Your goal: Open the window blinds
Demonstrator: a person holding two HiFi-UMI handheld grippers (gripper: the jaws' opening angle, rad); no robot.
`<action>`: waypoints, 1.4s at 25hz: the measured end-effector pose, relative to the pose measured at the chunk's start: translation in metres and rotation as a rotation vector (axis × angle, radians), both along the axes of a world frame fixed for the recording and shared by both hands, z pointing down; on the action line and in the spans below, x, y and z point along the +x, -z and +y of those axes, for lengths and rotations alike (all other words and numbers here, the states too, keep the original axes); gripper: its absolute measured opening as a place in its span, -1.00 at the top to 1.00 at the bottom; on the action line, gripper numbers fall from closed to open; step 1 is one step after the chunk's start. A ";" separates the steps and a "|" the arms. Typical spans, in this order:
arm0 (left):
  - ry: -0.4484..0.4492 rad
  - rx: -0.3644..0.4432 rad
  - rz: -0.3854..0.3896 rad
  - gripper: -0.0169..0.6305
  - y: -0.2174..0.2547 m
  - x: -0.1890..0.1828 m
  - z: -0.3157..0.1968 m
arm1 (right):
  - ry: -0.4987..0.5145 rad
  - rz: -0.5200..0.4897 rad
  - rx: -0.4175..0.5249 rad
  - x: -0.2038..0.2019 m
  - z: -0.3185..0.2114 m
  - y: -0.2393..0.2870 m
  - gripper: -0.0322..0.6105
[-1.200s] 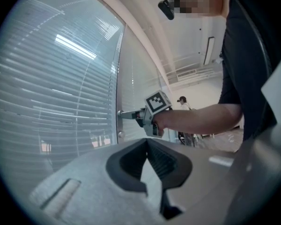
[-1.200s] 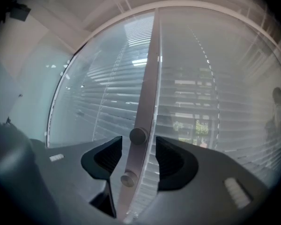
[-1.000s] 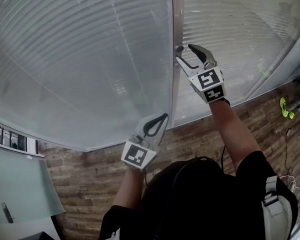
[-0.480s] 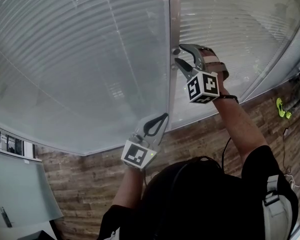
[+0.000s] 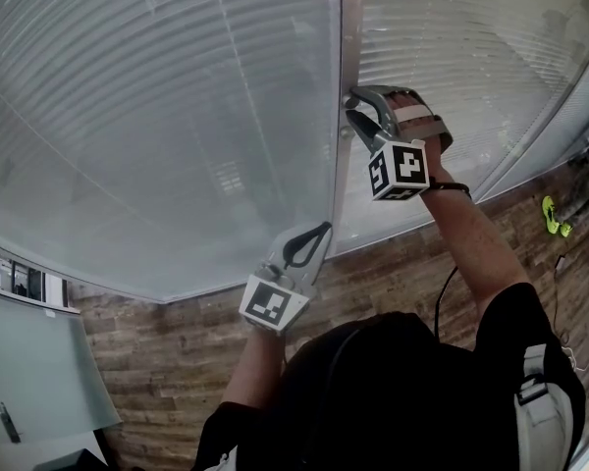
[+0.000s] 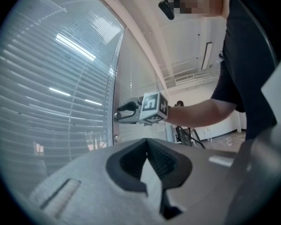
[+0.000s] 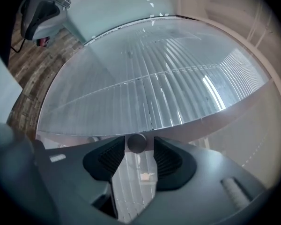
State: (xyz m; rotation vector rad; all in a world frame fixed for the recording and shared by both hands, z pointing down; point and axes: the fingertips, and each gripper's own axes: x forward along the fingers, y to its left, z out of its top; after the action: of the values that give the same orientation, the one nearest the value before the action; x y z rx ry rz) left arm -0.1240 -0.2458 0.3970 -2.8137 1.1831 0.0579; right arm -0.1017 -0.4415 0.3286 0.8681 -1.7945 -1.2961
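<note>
Slatted window blinds (image 5: pixel 177 116) hang shut behind glass, split by a metal upright (image 5: pixel 346 27). A small round knob (image 5: pixel 350 97) sticks out of that upright. My right gripper (image 5: pixel 351 107) reaches level to it, its jaws closing with the knob (image 7: pixel 136 143) between the fingertips and a thin gap still showing at one pad. In the left gripper view the right gripper (image 6: pixel 118 116) is on the upright, above a second small stud (image 6: pixel 116 138). Lower down and near the glass, my left gripper (image 5: pixel 323 228) is shut and holds nothing (image 6: pixel 147 144).
A second blind panel (image 5: pixel 452 57) fills the right side. Below the glass runs a wood-plank floor (image 5: pixel 167 351). A white desk (image 5: pixel 39 361) stands at lower left. A green object (image 5: pixel 555 216) and cables lie on the floor at right.
The right gripper has rolled about its own line at the knob, so its marker cube now shows other faces, and its jaws have narrowed. The left gripper has stayed put.
</note>
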 end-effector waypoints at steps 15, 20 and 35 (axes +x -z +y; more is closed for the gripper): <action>0.033 -0.003 0.010 0.93 -0.002 -0.013 0.004 | -0.004 -0.003 0.011 0.000 0.000 -0.002 0.50; 0.035 -0.011 -0.007 0.93 -0.004 -0.015 0.007 | -0.016 -0.074 -0.018 0.000 -0.001 0.001 0.50; 0.021 0.003 -0.036 0.93 0.005 -0.012 0.011 | -0.068 -0.433 -0.194 0.003 -0.002 0.006 0.50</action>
State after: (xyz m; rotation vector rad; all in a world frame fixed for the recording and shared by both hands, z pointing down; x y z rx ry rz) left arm -0.1357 -0.2351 0.3924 -2.7864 1.2039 0.0079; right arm -0.0983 -0.4439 0.3224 1.1508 -2.1583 -0.9179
